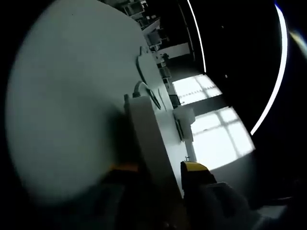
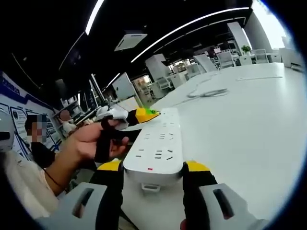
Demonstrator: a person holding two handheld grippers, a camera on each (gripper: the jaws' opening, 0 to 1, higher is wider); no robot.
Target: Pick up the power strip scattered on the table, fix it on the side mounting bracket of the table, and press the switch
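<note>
Power strip [image 2: 156, 146] lies at the table [image 2: 240, 124] edge, its near end pinched between my right gripper [image 2: 153, 168] jaws, and my left gripper [image 2: 139, 117] clamps its far part. In the left gripper view my left gripper [image 1: 160, 170] has the strip [image 1: 146, 139] edge-on. If my two grips twist against each other, it could slip. A loose cable [image 2: 208, 92] lies well beyond; seated people are past the edge.
</note>
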